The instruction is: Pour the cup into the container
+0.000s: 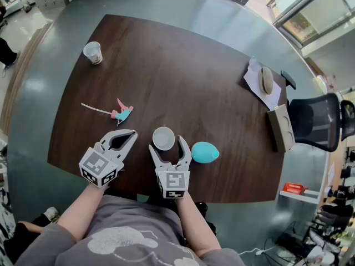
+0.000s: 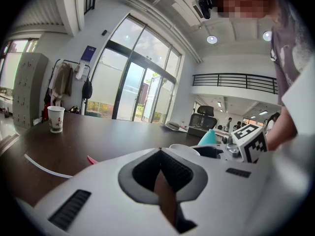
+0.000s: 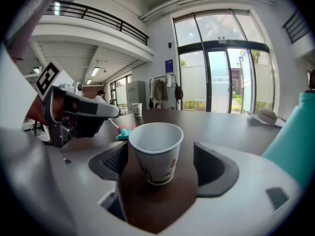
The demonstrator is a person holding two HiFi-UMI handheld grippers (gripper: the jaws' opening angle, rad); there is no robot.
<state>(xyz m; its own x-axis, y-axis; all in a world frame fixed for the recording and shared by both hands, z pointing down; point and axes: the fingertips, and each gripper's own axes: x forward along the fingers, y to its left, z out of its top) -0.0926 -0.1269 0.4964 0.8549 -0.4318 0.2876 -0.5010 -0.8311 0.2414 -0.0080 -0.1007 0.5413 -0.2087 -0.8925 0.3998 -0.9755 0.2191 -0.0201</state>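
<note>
A white paper cup (image 1: 163,138) stands upright near the table's front edge, between the jaws of my right gripper (image 1: 167,143). Those jaws are spread wide and open; in the right gripper view the cup (image 3: 156,151) looks empty, with a clear gap to the right pad. A teal container (image 1: 204,152) sits just right of the cup and fills that view's right edge (image 3: 295,141). My left gripper (image 1: 132,133) rests left of the cup, shut with nothing held (image 2: 158,154). A second paper cup (image 1: 92,52) stands at the table's far left.
A pink and teal object with a white stick (image 1: 121,113) lies beyond my left gripper. At the right edge of the dark table (image 1: 183,71) are a mouse (image 1: 266,80) on paper and a tan box (image 1: 282,127). An office chair (image 1: 319,119) stands beside it.
</note>
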